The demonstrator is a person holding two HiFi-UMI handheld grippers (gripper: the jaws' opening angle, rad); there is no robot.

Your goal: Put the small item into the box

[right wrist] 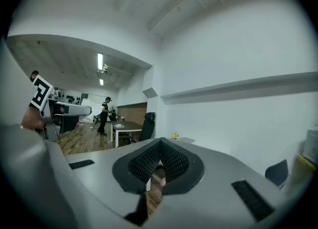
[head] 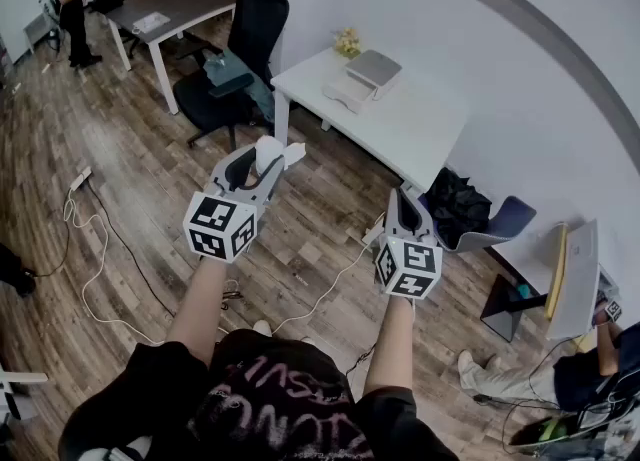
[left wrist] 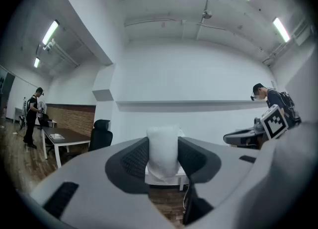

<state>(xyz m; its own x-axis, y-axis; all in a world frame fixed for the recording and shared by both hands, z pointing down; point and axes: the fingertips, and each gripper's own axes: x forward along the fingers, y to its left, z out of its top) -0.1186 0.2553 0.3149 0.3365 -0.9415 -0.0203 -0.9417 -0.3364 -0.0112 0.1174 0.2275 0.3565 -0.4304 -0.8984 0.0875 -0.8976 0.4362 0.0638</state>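
Note:
My left gripper (head: 268, 157) is held out at chest height over the wooden floor, shut on a small white plastic-wrapped item (head: 270, 156). In the left gripper view that white item (left wrist: 163, 149) stands upright, pinched between the two dark ribbed pads (left wrist: 134, 161). My right gripper (head: 407, 201) is raised to the right of it, its jaws meeting at the tips with nothing between them; the right gripper (right wrist: 159, 162) shows the same in its own view. On the white table (head: 400, 124) ahead lies a grey-lidded box (head: 372, 71).
A black office chair (head: 240, 49) stands left of the white table, with a dark desk (head: 170, 4) and a person (head: 70, 9) behind. Cables (head: 100, 249) trail over the floor. Another person (head: 540, 379) sits at the lower right near a dark bag (head: 455, 204).

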